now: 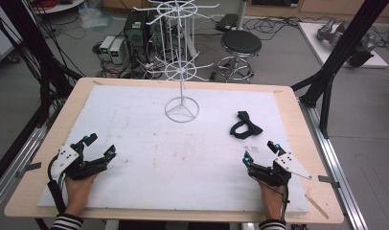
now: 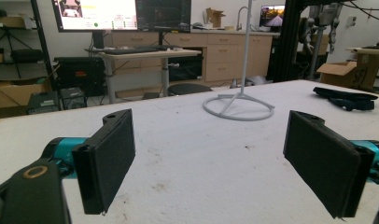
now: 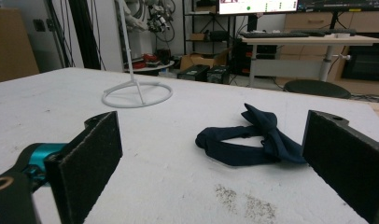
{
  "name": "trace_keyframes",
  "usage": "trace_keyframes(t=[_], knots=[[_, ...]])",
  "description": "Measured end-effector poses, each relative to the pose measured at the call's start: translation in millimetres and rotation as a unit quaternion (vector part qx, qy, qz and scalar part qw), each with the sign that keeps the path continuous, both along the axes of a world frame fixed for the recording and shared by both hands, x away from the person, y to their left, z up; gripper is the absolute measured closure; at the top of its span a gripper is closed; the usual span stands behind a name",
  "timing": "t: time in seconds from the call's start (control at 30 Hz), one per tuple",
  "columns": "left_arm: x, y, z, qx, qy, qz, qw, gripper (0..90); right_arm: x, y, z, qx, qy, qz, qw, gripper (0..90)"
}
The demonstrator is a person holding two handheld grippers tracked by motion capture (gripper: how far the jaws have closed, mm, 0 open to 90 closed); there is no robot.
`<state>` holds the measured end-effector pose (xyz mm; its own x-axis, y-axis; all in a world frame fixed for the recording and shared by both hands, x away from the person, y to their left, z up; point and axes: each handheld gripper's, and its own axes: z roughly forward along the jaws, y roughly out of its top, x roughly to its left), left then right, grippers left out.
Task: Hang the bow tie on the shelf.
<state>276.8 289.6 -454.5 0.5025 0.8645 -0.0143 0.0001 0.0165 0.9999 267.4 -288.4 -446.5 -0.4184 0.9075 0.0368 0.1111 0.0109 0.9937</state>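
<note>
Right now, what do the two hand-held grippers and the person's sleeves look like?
Both the left hand-held gripper and the right hand-held gripper are black frames with teal-blue joints near the jaws. Each carries a pale grey three-cornered plate on top and trails a black cable. The flat rectangular pads are faced in black textured material. The sleeves are striped black and white.

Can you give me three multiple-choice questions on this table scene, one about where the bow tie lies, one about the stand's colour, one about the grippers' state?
1. Where does the bow tie lie?
A. hung on the stand
B. flat on the white mat, ahead of the right gripper
C. between the left gripper's jaws

2. What colour is the wire stand?
A. white
B. black
C. red

3. How do both grippers stand?
A. both shut
B. both open, holding nothing
C. one shut

Key: B, it rests on the mat nearer the right gripper; A, the wire is white; B, the left gripper and the right show spread jaws.
</note>
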Motion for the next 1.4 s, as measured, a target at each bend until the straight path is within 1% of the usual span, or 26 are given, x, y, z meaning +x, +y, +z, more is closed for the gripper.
trace_keyframes(t=[0.03, 0.07, 0.1, 0.13, 0.17, 0.2, 0.23, 0.33, 0.47, 0.5, 0.53, 0.63, 0.67, 0.7, 0.77, 0.8, 0.87, 0.97, 1.07, 1.13, 1.17, 1.2, 1.23, 1.33, 1.37, 1.4], knots=[[-0.1, -0.2, 0.0, 0.000, 0.000, 0.001, 1.0000, 16.9, 0.6, -1.1, 5.4, 0.000, 0.001, 0.002, 1.0000, 4.3], [-0.1, -0.2, 0.0, 0.000, 0.000, 0.001, 1.0000, 16.9, 0.6, -1.1, 5.4, 0.000, 0.001, 0.002, 1.0000, 4.3], [-0.1, -0.3, -0.1, 0.000, -0.001, 0.001, 1.0000, 16.9, 1.2, -3.0, 11.4, -0.001, -0.002, 0.003, 1.0000, 4.3], [-0.2, -0.3, 0.0, 0.001, -0.002, 0.002, 1.0000, 16.9, 1.2, -3.0, 11.4, -0.001, -0.002, 0.003, 1.0000, 4.3], [-0.2, -0.4, -0.1, 0.001, -0.002, 0.002, 1.0000, 16.9, 1.1, -4.7, 17.0, 0.002, -0.002, 0.004, 1.0000, 4.3], [-0.3, -0.4, -0.1, 0.000, -0.002, 0.002, 1.0000, 16.9, 1.1, -4.7, 17.0, 0.002, -0.002, 0.004, 1.0000, 4.3], [-0.4, -0.4, -0.1, 0.000, -0.002, 0.002, 1.0000, 16.9, 2.0, -6.1, 21.9, 0.000, -0.002, 0.005, 1.0000, 4.3], [-0.5, -0.4, -0.1, 0.001, -0.002, 0.002, 1.0000, 16.9, 4.0, -7.3, 29.4, -0.006, -0.002, 0.011, 0.9999, 4.3], [-0.3, -0.5, 0.0, 0.001, -0.002, 0.002, 1.0000, 16.8, 10.3, -9.2, 41.3, -0.012, 0.009, 0.018, 0.9997, 4.3], [-0.3, -0.5, 0.0, 0.002, -0.002, 0.002, 1.0000, 16.8, 10.3, -9.2, 41.3, -0.012, 0.009, 0.018, 0.9997, 4.3], [-0.3, -0.7, 0.0, 0.002, -0.002, 0.003, 1.0000, 16.9, 14.2, -9.7, 47.5, -0.017, 0.015, 0.021, 0.9995, 4.3], [-0.1, -0.5, 0.1, 0.002, -0.001, 0.002, 1.0000, 16.9, 20.1, -9.6, 56.3, -0.021, 0.024, 0.025, 0.9992, 4.3], [-0.1, -0.5, 0.1, 0.003, -0.001, 0.002, 1.0000, 16.9, 20.1, -9.6, 56.3, -0.021, 0.024, 0.025, 0.9992, 4.3], [-0.1, -0.5, 0.1, 0.003, -0.001, 0.002, 1.0000, 16.9, 23.0, -8.9, 61.5, -0.024, 0.028, 0.029, 0.9989, 4.3], [-0.2, -0.8, 0.1, 0.002, -0.001, 0.002, 1.0000, 16.9, 24.6, -8.4, 63.8, -0.027, 0.031, 0.030, 0.9987, 4.3], [-0.2, -0.6, 0.1, 0.003, -0.001, 0.002, 1.0000, 16.8, 28.0, -7.4, 67.5, -0.043, 0.035, 0.030, 0.9980, 4.3], [-0.2, -0.9, 0.1, 0.003, -0.001, 0.002, 1.0000, 16.8, 32.2, -6.8, 69.9, -0.055, 0.044, 0.031, 0.9970, 4.3], [-0.2, -0.9, 0.1, 0.003, -0.001, 0.002, 1.0000, 16.9, 39.4, -6.1, 72.3, -0.068, 0.063, 0.037, 0.9950, 4.3], [-0.2, -0.5, 0.0, 0.002, -0.002, 0.002, 1.0000, 16.8, 47.3, -5.1, 73.5, -0.085, 0.081, 0.043, 0.9922, 4.3], [-0.2, -0.7, 0.0, 0.003, -0.002, 0.002, 1.0000, 16.9, 53.4, -5.0, 73.8, -0.092, 0.100, 0.049, 0.9895, 4.3], [-0.2, -0.7, 0.0, 0.002, -0.002, 0.002, 1.0000, 16.9, 53.4, -5.0, 73.8, -0.092, 0.100, 0.049, 0.9895, 4.3], [-0.2, -0.6, 0.0, 0.003, -0.001, 0.002, 1.0000, 16.9, 59.3, -4.1, 74.1, -0.102, 0.116, 0.055, 0.9864, 4.3], [-0.1, -0.5, 0.0, 0.002, -0.001, 0.002, 1.0000, 16.8, 62.2, -3.0, 74.3, -0.106, 0.125, 0.058, 0.9848, 4.3], [-0.1, -0.5, 0.1, 0.003, -0.001, 0.002, 1.0000, 16.9, 70.6, 0.6, 74.9, -0.123, 0.140, 0.071, 0.9799, 4.4], [-0.1, -0.5, 0.1, 0.003, -0.001, 0.002, 1.0000, 16.8, 70.6, 0.6, 74.9, -0.123, 0.140, 0.071, 0.9799, 4.4], [-0.1, -0.5, 0.1, 0.003, -0.001, 0.002, 1.0000, 16.8, 73.1, 2.1, 75.2, -0.132, 0.146, 0.074, 0.9776, 4.4]])
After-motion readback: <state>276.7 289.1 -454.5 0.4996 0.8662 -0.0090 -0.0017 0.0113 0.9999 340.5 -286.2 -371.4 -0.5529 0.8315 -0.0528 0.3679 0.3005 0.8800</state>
